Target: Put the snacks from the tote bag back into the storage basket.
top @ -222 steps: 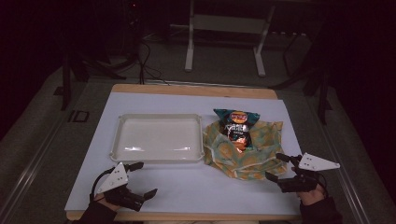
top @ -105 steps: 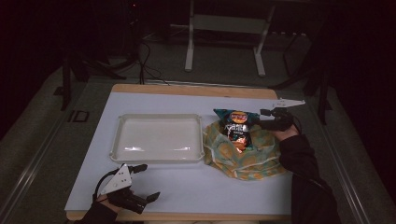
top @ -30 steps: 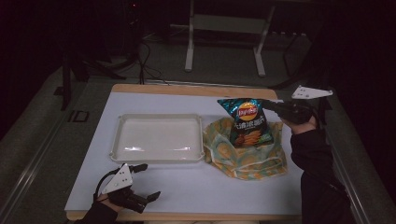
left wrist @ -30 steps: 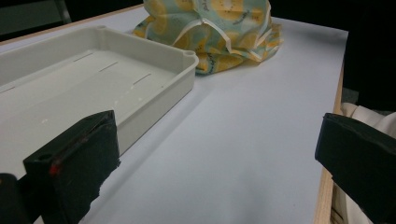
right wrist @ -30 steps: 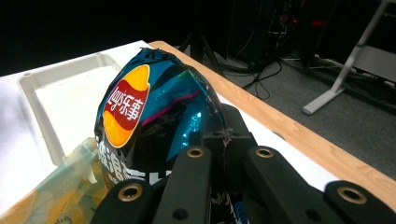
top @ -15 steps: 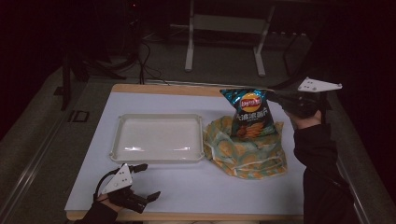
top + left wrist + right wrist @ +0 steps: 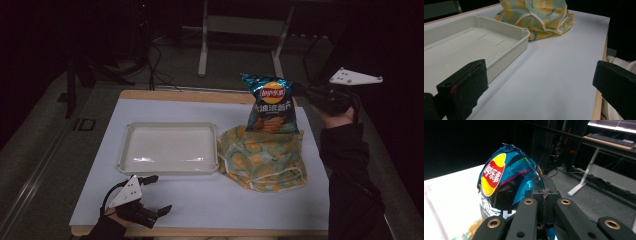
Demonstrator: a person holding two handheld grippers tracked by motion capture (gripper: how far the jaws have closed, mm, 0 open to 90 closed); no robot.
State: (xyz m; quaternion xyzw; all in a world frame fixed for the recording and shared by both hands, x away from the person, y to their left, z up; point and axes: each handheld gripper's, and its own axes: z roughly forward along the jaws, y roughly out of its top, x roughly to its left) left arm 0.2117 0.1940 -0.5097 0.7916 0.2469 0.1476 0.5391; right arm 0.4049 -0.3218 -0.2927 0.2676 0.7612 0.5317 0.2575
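A blue bag of chips (image 7: 272, 104) hangs in the air above a yellow-and-teal patterned cloth bag (image 7: 263, 157) at the right of the white table. My right gripper (image 7: 302, 92) is shut on the chip bag's top right corner; in the right gripper view the crimped edge of the chip bag (image 7: 504, 185) sits pinched between the closed jaws of that gripper (image 7: 544, 192). At the table's front left edge my left gripper (image 7: 156, 195) rests open with nothing between its fingers. In the left gripper view the cloth bag (image 7: 541, 15) lies beyond the tray.
An empty white tray (image 7: 169, 148) sits at the table's centre left, its corner (image 7: 522, 33) close ahead of my left gripper. A metal stand (image 7: 240, 30) rises behind the table. The person's dark sleeve (image 7: 350, 170) runs along the right edge.
My right gripper has risen with the chip bag, lifting it out of the cloth bag until it hangs free above it. The left gripper has stayed put.
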